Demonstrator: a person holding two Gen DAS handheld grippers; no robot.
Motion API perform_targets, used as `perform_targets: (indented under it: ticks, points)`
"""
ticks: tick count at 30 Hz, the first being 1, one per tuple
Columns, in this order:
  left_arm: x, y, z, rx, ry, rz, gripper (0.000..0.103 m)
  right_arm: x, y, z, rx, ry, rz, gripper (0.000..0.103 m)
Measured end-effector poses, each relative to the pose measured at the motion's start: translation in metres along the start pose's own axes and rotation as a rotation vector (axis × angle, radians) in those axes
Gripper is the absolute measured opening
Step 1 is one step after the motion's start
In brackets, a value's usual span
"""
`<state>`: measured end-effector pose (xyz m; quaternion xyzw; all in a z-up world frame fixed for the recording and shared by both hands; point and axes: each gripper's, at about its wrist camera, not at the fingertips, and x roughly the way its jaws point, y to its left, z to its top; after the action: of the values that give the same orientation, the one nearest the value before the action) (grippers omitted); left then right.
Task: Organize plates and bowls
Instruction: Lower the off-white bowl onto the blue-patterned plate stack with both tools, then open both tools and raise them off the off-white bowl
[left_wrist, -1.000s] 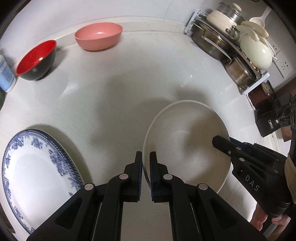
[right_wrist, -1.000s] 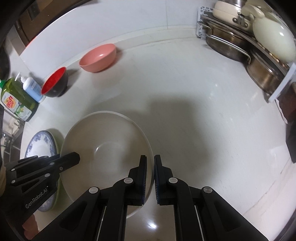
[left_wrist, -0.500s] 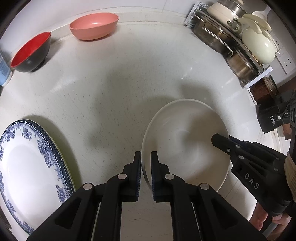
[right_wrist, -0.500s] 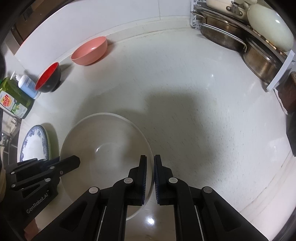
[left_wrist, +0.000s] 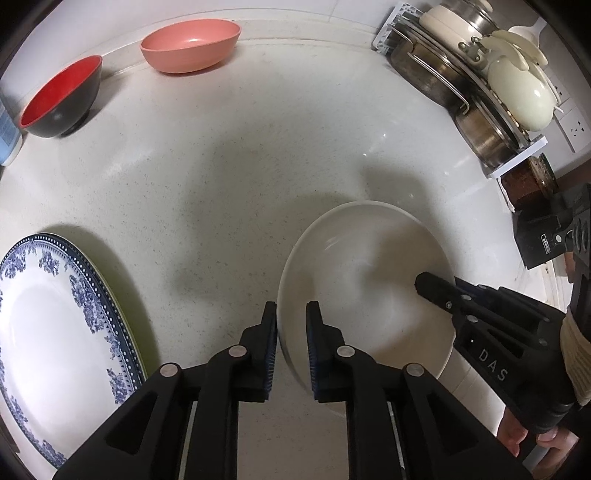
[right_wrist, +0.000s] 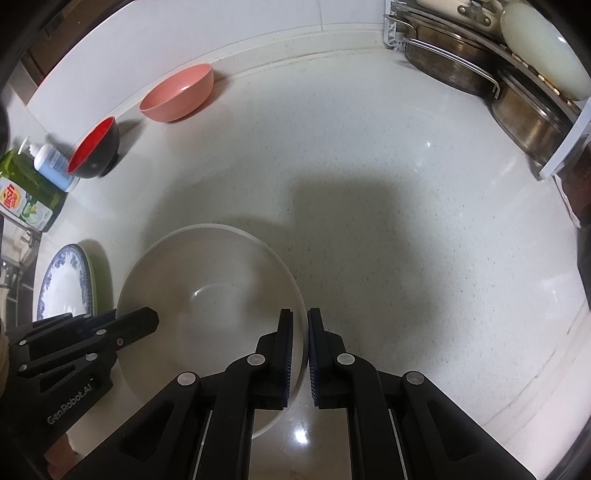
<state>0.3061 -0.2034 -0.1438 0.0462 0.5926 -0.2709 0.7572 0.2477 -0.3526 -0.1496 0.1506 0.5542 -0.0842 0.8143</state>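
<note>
A large white bowl (left_wrist: 369, 280) (right_wrist: 207, 295) rests on the pale counter between both grippers. My left gripper (left_wrist: 291, 314) straddles its left rim; its jaws are opening, and a gap shows between the pads and the rim. My right gripper (right_wrist: 301, 321) is shut on the bowl's right rim. A blue-patterned plate (left_wrist: 48, 325) (right_wrist: 62, 284) lies to the left. A pink bowl (left_wrist: 190, 44) (right_wrist: 179, 92) and a red bowl with a black outside (left_wrist: 61, 98) (right_wrist: 96, 149) stand by the back wall.
A rack of steel pots and lids (left_wrist: 461, 81) fills the back right corner, with a dark jar (left_wrist: 532, 181) beside it. A green dish-soap bottle (right_wrist: 22, 195) and a pump bottle (right_wrist: 51, 166) stand at far left. A hand (left_wrist: 532, 439) holds the right gripper.
The left gripper's jaws, shut on the white bowl's rim before, have parted a little from it. The right gripper stays shut on the opposite rim.
</note>
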Motion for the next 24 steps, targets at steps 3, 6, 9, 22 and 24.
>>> perform_targets:
  ticks: [3,6,9,22,24]
  points:
    - [-0.004,0.000,0.001,0.006,-0.023,0.029,0.029,0.001,-0.001,-0.001,0.008,-0.003,0.001,0.010]
    - [-0.012,0.002,0.003,0.012,-0.064,0.047,0.047,-0.003,-0.002,0.000,0.019,-0.020,-0.003,0.018]
    - [-0.021,0.006,0.005,0.011,-0.103,0.061,0.058,-0.013,0.000,0.001,0.023,-0.056,-0.014,0.036]
    - [-0.068,0.031,0.032,0.079,-0.238,0.137,0.070,-0.043,0.027,0.028,-0.015,-0.168,0.030,0.037]
    - [-0.077,0.037,0.041,0.084,-0.262,0.154,0.070,-0.044,0.031,0.035,-0.022,-0.183,0.031,0.037]
